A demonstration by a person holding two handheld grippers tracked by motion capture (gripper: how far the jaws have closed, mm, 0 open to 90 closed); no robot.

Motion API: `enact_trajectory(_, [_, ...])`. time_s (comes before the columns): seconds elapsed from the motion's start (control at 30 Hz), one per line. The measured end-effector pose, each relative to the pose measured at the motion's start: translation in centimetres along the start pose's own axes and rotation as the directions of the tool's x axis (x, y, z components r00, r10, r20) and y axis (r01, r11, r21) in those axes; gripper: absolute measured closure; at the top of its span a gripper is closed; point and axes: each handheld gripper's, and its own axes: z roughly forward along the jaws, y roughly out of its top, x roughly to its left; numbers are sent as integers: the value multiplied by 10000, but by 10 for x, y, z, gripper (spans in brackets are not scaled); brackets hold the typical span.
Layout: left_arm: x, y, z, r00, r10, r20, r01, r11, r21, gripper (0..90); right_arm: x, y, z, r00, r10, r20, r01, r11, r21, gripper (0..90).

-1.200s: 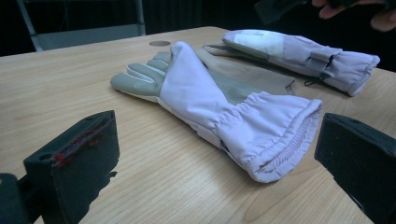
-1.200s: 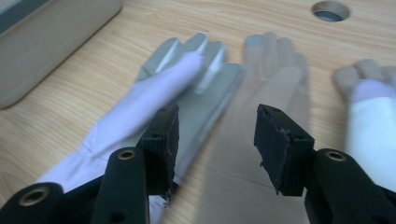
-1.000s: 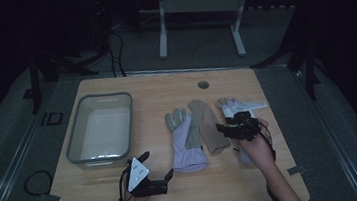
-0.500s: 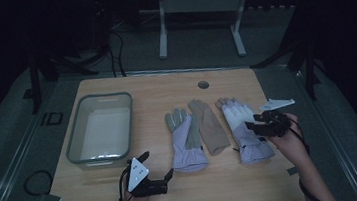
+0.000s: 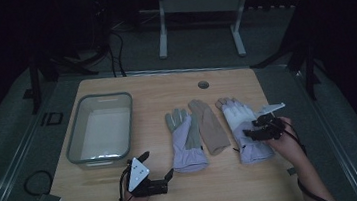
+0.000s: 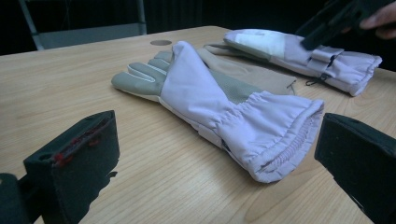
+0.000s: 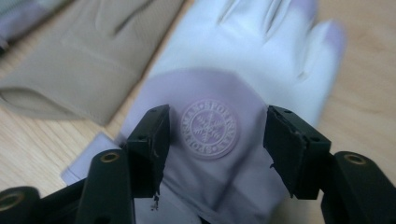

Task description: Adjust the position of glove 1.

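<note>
Hovering my right tongs (image 5: 251,134), jaws just widening and gripping nothing, over the white glove (image 5: 242,124) beneath them; left tongs (image 5: 157,169) are idling released. I'm risking pinching only loose fabric.

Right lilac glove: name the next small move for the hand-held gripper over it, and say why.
Probably lower the right hand-held gripper and close on the right lilac glove. Its jaws have just been opening and stand open astride the round snowflake emblem, pads not yet pressing the fabric.
</note>
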Motion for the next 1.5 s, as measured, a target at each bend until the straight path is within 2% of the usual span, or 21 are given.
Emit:
enact_trajectory(0.1, [0,0,0,10000,1,2,-1,10000,5,0,1,-5,8,10000,28,26,-28,9999,102,418])
enact_trajectory(0.2, [0,0,0,10000,-25,-11,25,10000,1,0,6,-15,16,9998,128,-133,-132,9993,-356,622])
enact_trajectory(0.27, [0,0,0,10000,-41,-9,41,10000,0,0,9,-15,16,9998,192,-9,-192,9991,-385,640])
enact_trajectory(0.43, [0,0,0,10000,-87,-36,87,10000,0,0,14,-13,5,9952,948,232,-934,9942,-528,787])
enact_trajectory(0.67, [0,0,0,9999,-81,-75,81,10000,-12,0,17,-2,-23,9884,1465,391,-1418,9845,-1034,796])
enact_trajectory(0.87, [0,0,0,9999,-48,-108,47,10000,-22,0,31,24,-54,9859,1618,427,-1536,9763,-1527,799])
enact_trajectory(0.93, [0,0,0,9999,-47,-128,47,10000,-19,0,40,37,-62,9856,1644,396,-1557,9736,-1668,800])
enact_trajectory(0.97, [0,0,0,9999,-49,-136,49,10000,-19,0,52,51,-68,9865,1585,422,-1490,9735,-1732,799])
enact_trajectory(1.0, [0,0,0,9999,-49,-136,49,10000,-19,0,52,51,-68,9865,1585,422,-1490,9735,-1732,799])
enact_trajectory(1.03, [0,0,0,9999,-94,-132,93,10000,-16,0,66,65,-71,9871,1580,252,-1508,9714,-1834,799])
enact_trajectory(1.07, [0,0,0,9999,-94,-132,93,10000,-16,0,66,65,-71,9871,1580,252,-1508,9714,-1834,799])
enact_trajectory(1.1, [0,0,0,9999,-104,-126,104,9999,-20,0,82,78,-71,9878,1558,29,-1525,9702,-1884,799])
enact_trajectory(1.13, [0,0,0,9999,-113,-130,113,9999,-34,0,82,78,-71,9878,1558,29,-1525,9702,-1884,799])
enact_trajectory(1.2, [0,0,-1,9999,-101,-116,100,9999,-40,0,98,89,-68,9899,1412,-127,-1411,9730,-1827,799])
enact_trajectory(1.23, [0,0,-1,9999,-100,-124,99,9999,-52,0,115,98,-64,9902,1359,-333,-1397,9735,-1811,799])
enact_trajectory(1.27, [0,0,-1,9999,-84,-130,83,9999,-59,0,115,98,-64,9902,1359,-333,-1397,9735,-1811,799])
enact_trajectory(1.3, [0,-1,-2,9993,-26,-373,19,9999,-167,0,130,105,-58,9898,1359,-417,-1412,9735,-1796,799])
enact_trajectory(1.33, [0,-1,-2,9993,-26,-373,19,9999,-167,0,130,105,-58,9898,1359,-417,-1412,9735,-1796,799])
enact_trajectory(1.37, [0,-1,-3,9983,17,-574,-29,9998,-212,0,144,110,-50,9889,1394,-509,-1462,9743,-1712,799])
enact_trajectory(1.47, [1,-2,-4,9972,-126,-740,109,9997,-239,0,150,111,-46,9885,1369,-645,-1457,9758,-1632,799])
enact_trajectory(1.5, [3,-1,-4,9974,-237,-678,223,9995,-210,0,166,113,-34,9886,1439,-453,-1488,9795,-1360,799])
